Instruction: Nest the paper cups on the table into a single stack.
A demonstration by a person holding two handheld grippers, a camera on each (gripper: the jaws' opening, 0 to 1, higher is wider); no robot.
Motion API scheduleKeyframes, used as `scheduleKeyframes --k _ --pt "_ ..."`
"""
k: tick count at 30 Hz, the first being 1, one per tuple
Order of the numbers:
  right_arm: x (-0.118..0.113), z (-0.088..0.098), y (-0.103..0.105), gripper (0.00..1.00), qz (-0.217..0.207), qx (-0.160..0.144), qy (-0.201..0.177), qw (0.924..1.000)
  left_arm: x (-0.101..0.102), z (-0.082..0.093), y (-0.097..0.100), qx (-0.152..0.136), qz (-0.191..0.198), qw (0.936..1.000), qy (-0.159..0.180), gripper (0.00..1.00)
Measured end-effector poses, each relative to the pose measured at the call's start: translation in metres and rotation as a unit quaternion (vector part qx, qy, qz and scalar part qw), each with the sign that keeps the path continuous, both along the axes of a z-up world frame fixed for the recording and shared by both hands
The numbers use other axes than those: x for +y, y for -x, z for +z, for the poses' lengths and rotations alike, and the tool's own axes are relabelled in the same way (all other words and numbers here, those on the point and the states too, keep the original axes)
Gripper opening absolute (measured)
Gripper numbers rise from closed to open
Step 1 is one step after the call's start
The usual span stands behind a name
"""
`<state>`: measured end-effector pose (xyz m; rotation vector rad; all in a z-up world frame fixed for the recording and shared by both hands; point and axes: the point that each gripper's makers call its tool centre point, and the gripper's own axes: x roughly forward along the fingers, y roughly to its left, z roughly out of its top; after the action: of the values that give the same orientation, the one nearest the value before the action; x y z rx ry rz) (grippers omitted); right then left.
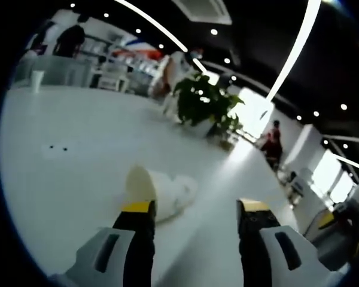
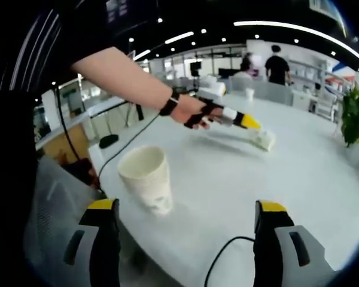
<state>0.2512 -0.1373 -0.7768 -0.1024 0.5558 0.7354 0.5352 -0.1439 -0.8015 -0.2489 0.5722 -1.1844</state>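
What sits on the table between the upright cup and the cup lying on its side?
Nothing: in the right gripper view the table is bare between the upright cup and the lying cup; the left tool hangs above it.

Both grippers' jaws spread wide, left gripper (image 1: 196, 209), right gripper (image 2: 188, 206), left arm (image 2: 128, 78) outstretched.

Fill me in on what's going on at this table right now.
A person is gathering paper cups on a white table with two hand-held grippers. The left hand-held gripper, jaws open, is reaching a cup lying on its side. The right hand-held gripper, also open, faces an upright cup near the table's edge. Neither cup is gripped and nothing is stacked yet.
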Motion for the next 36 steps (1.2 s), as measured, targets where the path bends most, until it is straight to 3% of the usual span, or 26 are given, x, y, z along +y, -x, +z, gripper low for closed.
scheduleKeyframes --k 6,15,26,36 --pt "-0.002 -0.001 0.000 0.91 -0.003 0.003 -0.001 1.0000 -0.004 -0.005 0.005 0.017 -0.007 0.9998 0.004 0.37" --pt "-0.005 -0.003 0.000 0.91 -0.006 0.006 -0.001 1.0000 -0.008 -0.008 0.006 0.031 -0.008 0.9995 0.008 0.31" --pt "-0.005 -0.005 0.000 0.90 -0.004 0.009 0.000 0.9999 -0.006 -0.014 0.005 0.021 -0.005 0.9997 -0.009 0.19" --pt "-0.004 -0.006 0.000 0.90 -0.004 0.011 -0.001 0.9999 -0.006 -0.016 0.006 0.026 -0.005 0.9996 -0.004 0.01"
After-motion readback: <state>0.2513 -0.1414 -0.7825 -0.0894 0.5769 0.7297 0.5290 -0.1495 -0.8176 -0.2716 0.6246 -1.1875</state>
